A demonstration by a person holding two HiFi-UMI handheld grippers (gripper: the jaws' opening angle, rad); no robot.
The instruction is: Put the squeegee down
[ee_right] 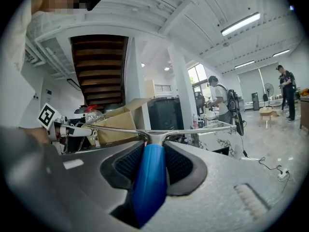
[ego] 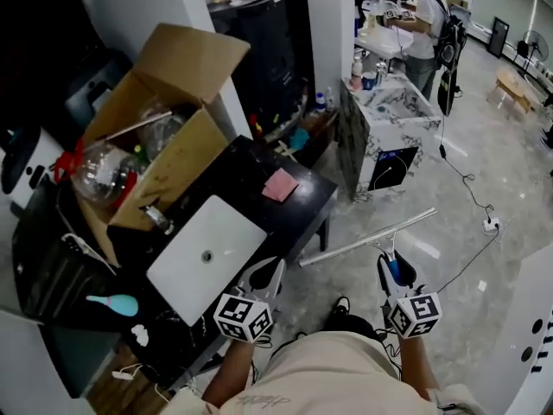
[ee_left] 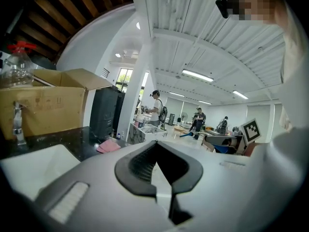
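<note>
Closest in, the left gripper (ego: 263, 277) hangs at the near edge of the black bench (ego: 246, 164), its jaws apart with nothing between them. Just to its left a white slab (ego: 206, 253) lies flat on the bench. Further back a pink cloth (ego: 280, 184) lies near the bench's right edge, and an open cardboard box (ego: 173, 137) full of clutter fills the far left side.

Right of the bench is open grey floor (ego: 449, 232). Over it, clear of the bench, the squeegee (ego: 367, 239) is held in the air. Its long metal blade starts near the bench's edge and slants up and to the right, touching nothing. Its blue handle is clamped between the jaws of the right gripper (ego: 393, 272).

Beyond the blade, well apart, stands a marble-topped counter (ego: 393, 102). At the right a cable (ego: 471, 199) trails across the floor.
</note>
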